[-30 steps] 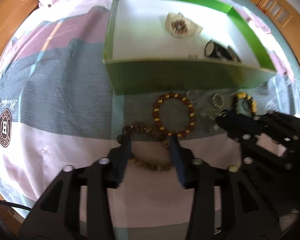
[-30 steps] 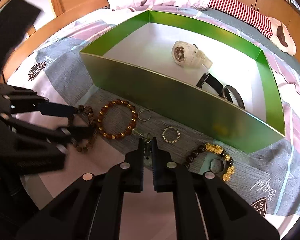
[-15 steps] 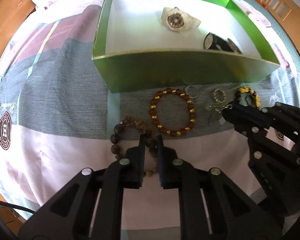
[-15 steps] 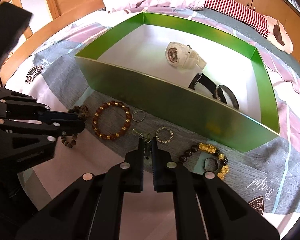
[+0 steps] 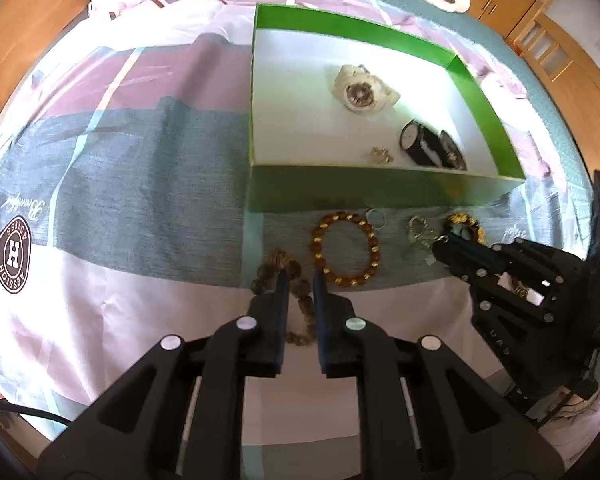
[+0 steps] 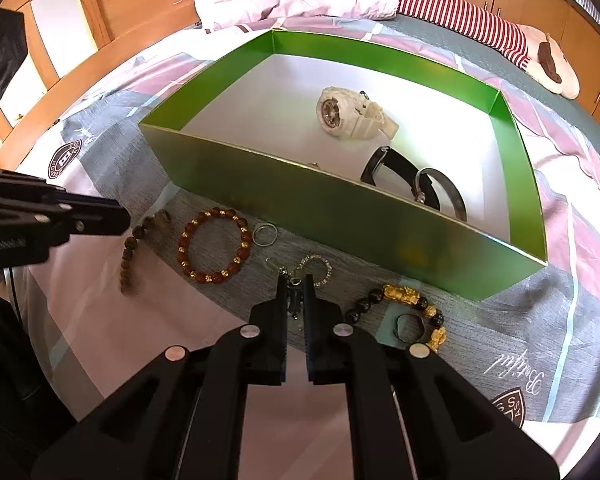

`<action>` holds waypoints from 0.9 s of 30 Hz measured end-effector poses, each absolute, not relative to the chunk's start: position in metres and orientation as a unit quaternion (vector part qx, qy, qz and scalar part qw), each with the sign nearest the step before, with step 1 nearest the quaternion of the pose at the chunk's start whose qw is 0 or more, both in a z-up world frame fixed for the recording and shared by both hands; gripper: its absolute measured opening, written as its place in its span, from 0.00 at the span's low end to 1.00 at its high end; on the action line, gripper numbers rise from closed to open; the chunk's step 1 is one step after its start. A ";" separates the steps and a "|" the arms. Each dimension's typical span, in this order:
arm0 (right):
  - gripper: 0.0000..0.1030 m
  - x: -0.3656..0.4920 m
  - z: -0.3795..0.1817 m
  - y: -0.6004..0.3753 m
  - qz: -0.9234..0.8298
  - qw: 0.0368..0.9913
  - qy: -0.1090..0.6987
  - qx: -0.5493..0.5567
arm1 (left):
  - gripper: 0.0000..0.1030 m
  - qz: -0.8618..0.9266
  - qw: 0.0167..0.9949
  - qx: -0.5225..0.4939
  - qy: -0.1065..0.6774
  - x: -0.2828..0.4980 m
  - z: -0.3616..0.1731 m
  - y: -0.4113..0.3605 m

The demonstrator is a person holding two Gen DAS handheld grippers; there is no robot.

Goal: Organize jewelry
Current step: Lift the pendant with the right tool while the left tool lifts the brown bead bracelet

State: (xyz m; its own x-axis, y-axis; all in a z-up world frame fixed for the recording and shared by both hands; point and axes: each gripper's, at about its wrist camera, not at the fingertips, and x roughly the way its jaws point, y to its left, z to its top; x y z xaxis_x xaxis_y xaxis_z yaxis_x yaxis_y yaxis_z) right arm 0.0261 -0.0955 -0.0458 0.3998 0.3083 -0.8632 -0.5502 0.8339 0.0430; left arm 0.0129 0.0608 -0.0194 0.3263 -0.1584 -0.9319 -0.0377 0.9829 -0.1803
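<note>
Left gripper (image 5: 300, 280) tight around dark bead bracelet (image 5: 296, 280), beside box (image 5: 380, 194).

Your left black two-finger tongs (image 5: 300, 280): fingers nearly together, narrow gap, pinching dark brown bead strand (image 5: 300, 304) between blue-padded tips, pointing forward and down. Your right black two-finger tongs (image 6: 296, 286): fingers closed to slim gap, gripping small silver metal charm (image 6: 295, 300) at tips. Both sit low, side by side, right tongs pointing in toward left.
</note>
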 end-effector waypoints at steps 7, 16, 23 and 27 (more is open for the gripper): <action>0.07 0.027 -0.045 -0.095 0.261 0.827 0.482 -0.125 | 0.09 -0.037 0.817 -0.078 0.571 0.013 -0.014 0.056; 0.07 0.028 -0.053 -0.093 0.259 0.821 0.493 -0.130 | 0.49 0.013 0.791 -0.039 0.611 0.022 -0.049 0.054; 0.07 0.028 -0.055 -0.090 0.262 0.817 0.495 -0.135 | 0.47 0.011 0.782 0.008 0.623 0.023 -0.066 0.038; 0.07 0.029 -0.055 -0.090 0.260 0.819 0.494 -0.136 | 0.11 -0.005 0.788 0.002 0.616 0.024 -0.058 0.034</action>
